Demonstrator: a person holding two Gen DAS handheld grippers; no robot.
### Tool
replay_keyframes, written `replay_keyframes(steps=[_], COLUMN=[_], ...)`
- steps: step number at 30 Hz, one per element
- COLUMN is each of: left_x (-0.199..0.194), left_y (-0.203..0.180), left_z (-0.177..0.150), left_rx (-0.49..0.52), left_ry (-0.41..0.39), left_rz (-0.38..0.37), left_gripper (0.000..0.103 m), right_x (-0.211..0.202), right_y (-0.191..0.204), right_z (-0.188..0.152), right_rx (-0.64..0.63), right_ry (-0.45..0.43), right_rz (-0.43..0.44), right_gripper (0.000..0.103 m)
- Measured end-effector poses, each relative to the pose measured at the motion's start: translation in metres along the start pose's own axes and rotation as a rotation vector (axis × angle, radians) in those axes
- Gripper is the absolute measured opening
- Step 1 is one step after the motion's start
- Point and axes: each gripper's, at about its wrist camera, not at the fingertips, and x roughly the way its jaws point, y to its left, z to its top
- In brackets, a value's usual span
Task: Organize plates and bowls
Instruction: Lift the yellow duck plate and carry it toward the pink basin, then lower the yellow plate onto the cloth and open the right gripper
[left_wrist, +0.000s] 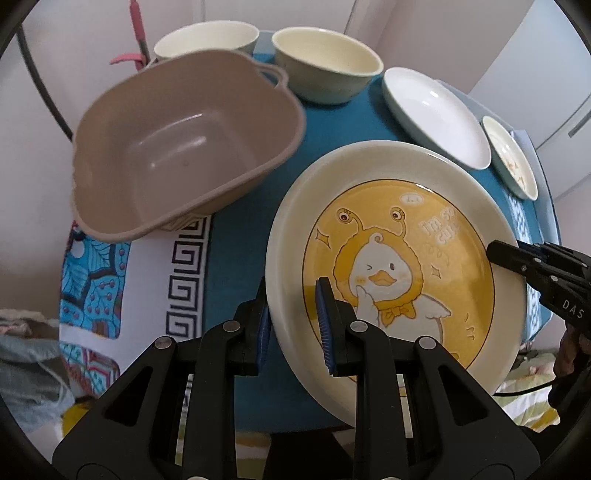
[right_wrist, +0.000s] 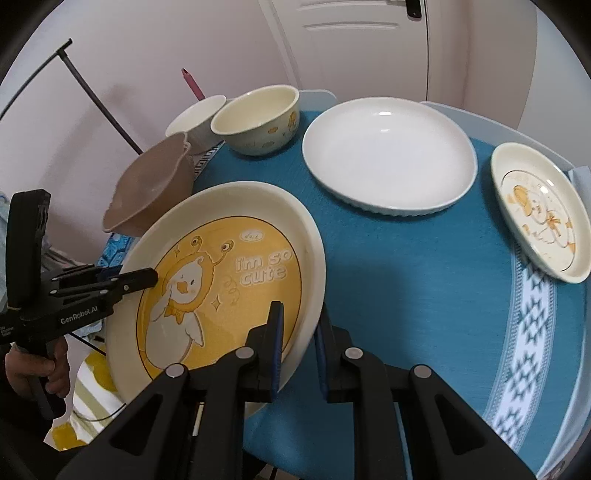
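Two claws are on the duck plate (left_wrist: 388, 266): your left claw (left_wrist: 295, 321) pinches its near rim, one finger under the edge and one on the yellow face, and your right claw (right_wrist: 299, 332) pinches the opposite rim the same way. Between them the plate is tilted over the blue tabletop (right_wrist: 424, 295). Ahead of your left claw sits a brown basin (left_wrist: 177, 147), with two cream bowls (left_wrist: 328, 62) beyond it. Ahead of your right claw lies a white plate (right_wrist: 388, 155), and a small duck plate (right_wrist: 539, 210) to its right.
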Motion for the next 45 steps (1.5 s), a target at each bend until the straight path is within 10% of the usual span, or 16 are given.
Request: replay_keyframes(steps=[20, 24, 29, 33, 43, 45], left_x=[0.012, 0.016, 0.012, -0.002, -0.109, -0.138], left_y=[-0.011, -0.016, -0.027, -0.038, -0.103, -0.125], left_z=[0.008, 0.008, 0.006, 0.007, 0.036, 0.046], left_rx=[0.143, 0.154, 0.181, 0.18, 0.139, 0.125], left_ry=[0.006, 0.019, 0.004, -0.017, -0.308, -0.423], left_rz=[0.017, 0.022, 0.038, 0.057, 0.058, 0.084], left_gripper=[0.025, 0.074, 0.076, 0.076, 0.084, 0.103], right_x=[0.01, 0.008, 0.005, -0.008, -0.125, -0.148], right_y=[-0.006, -0.007, -0.004, -0.006, -0.026, -0.031], right_z=[-0.013, -0.014, -0.015, -0.013, 0.017, 0.026], right_rx=[0.131, 0.146, 0.138, 0.133, 0.033, 0.003], right_ry=[0.028, 0.021, 0.008, 0.004, -0.259, -0.308], right_rz=[-0.012, -0.001, 0.012, 0.01, -0.041, -0.055], right_gripper=[0.015, 0.018, 0.055, 0.055, 0.057, 0.083])
